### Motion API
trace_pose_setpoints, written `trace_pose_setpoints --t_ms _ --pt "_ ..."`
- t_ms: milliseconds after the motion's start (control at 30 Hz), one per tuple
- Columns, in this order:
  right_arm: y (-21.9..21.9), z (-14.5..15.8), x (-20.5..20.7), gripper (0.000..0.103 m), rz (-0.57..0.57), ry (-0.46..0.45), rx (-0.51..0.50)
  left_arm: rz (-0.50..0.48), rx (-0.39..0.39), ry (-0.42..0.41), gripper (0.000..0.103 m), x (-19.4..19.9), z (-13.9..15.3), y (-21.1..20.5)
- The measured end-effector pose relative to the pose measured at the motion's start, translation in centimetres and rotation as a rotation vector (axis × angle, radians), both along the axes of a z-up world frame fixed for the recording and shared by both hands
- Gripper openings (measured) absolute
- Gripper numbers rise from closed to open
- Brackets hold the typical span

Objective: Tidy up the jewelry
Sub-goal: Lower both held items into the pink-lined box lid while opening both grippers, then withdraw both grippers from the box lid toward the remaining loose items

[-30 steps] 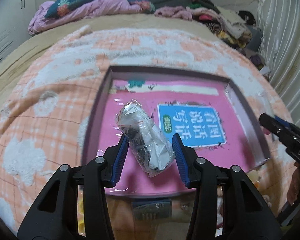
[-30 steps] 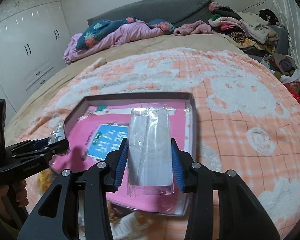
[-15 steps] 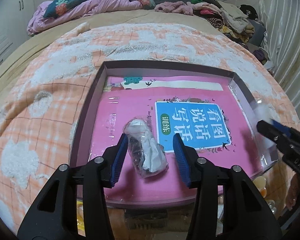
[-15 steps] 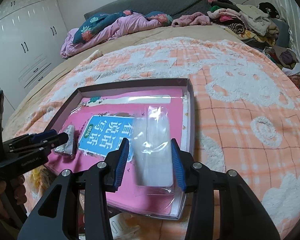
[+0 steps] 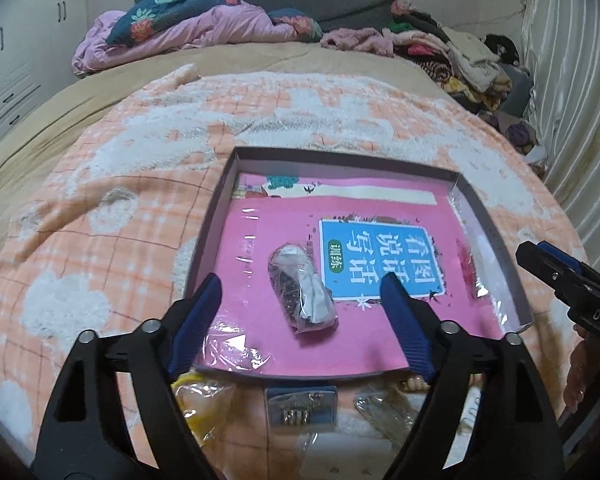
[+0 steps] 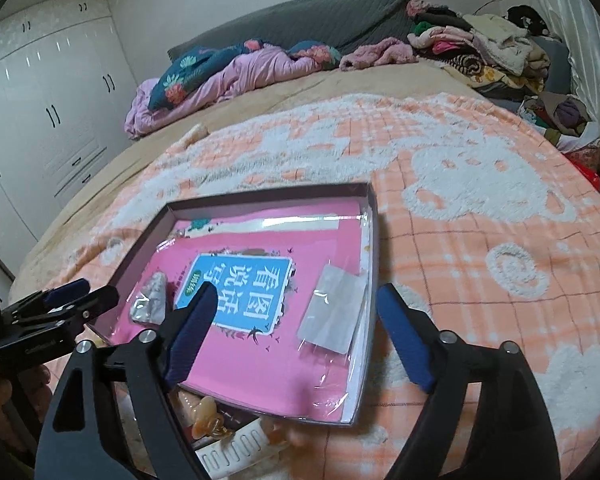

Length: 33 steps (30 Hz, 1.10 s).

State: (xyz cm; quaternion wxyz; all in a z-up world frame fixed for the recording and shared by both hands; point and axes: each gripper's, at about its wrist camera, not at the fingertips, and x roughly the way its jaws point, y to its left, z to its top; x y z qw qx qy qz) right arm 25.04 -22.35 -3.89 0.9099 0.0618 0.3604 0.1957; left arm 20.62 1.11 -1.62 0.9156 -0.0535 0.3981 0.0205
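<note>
Left gripper [image 5: 302,304] just opened, pouch [image 5: 303,288] released between jaws

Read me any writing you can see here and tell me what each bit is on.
"看图说话写话", upside down: blue panel of the pink book in the box.
"训练": green oval on that panel.
"DAS": side of the right gripper.
Lettering on the left gripper: too blurred to read.

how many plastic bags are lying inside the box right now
2: a crumpled filled bag left of the book's blue label, and a flat clear bag by the box's right wall. More lie outside, partly hidden.
</note>
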Motion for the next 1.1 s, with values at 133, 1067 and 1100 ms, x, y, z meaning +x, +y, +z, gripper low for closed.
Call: trace_pose_setpoints --t_ms 133,1067,1100 --pt "-0.2 1.1 -0.8 0.088 -0.002 -0.024 0.02 0.002 -0.01 -0.025 0.091 -1.1 1.2 0.0" --pt "-2.2 8.0 -9.8 0.097 0.018 -0.191 0.079 0.028 0.053 -0.11 0.094 -8.1 5.2 1.3" --pt "-2.2 8.1 -10.0 0.097 0.018 -0.193 0.076 0.028 0.055 -0.113 0.094 -8.4 5.3 1.3"
